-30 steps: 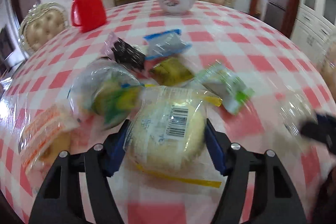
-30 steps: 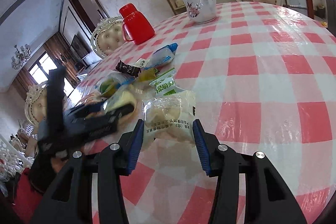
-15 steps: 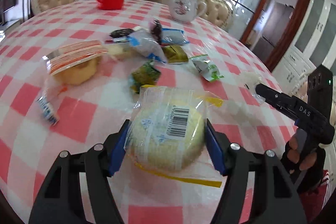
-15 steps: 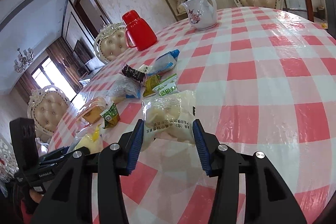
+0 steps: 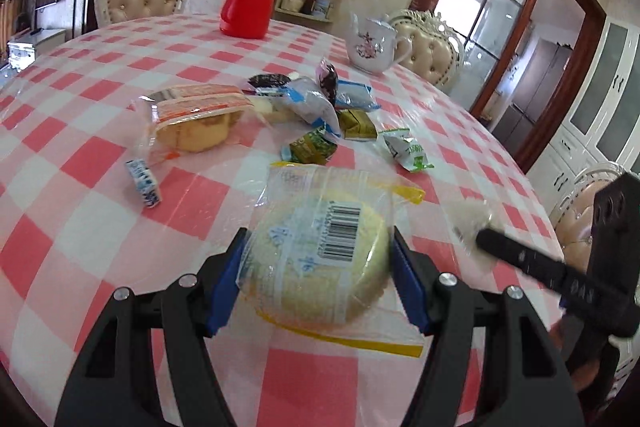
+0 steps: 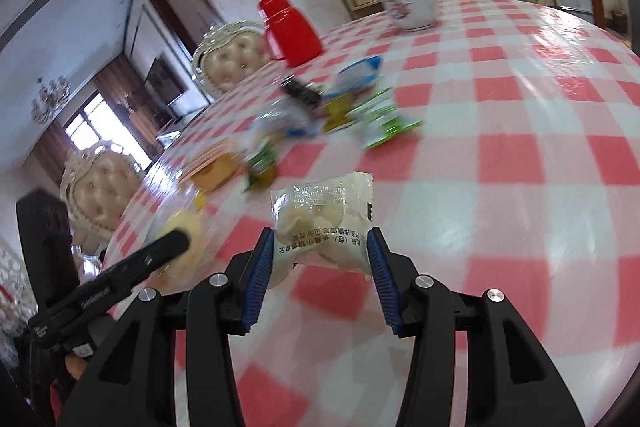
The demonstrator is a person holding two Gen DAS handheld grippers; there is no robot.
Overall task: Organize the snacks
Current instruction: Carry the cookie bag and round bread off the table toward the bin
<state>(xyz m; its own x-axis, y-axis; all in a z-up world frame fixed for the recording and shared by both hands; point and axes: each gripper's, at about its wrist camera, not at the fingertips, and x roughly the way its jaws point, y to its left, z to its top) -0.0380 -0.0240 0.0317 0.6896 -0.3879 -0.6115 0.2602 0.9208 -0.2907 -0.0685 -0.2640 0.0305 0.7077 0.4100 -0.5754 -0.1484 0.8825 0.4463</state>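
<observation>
While both hands are up over the desk [image 5: 80,227], here's what sits where, going left to right:

Left gripper [image 5: 316,281]: fingers clamped on a round pale cake in a clear wrapper [image 5: 320,259], barcode facing up, yellow strips along the bag's edges. Cake is squeezed between the blue pads, held just above the pink-and-white check cloth.

Small blue-and-white packet [image 5: 143,183]: lying alone on the desk, near the left.

Orange-striped cake bag [image 5: 192,121]: just behind that packet, flat on the cloth.

Snack pile [image 5: 320,107]: blue bags, a dark wrapper, olive and green sachets bunched mid-desk; a green-and-white sachet [image 5: 408,149] lies at its right edge.

Red thermos [image 5: 248,3] and white teapot [image 5: 370,45]: at the far side, well apart from the pile.

Right gripper [image 6: 318,263]: fingers gripping a small clear-white pack of pale round pieces [image 6: 322,219], printed text on its lower edge, held off the desk. Rest of that view is pretty blurred.
</observation>
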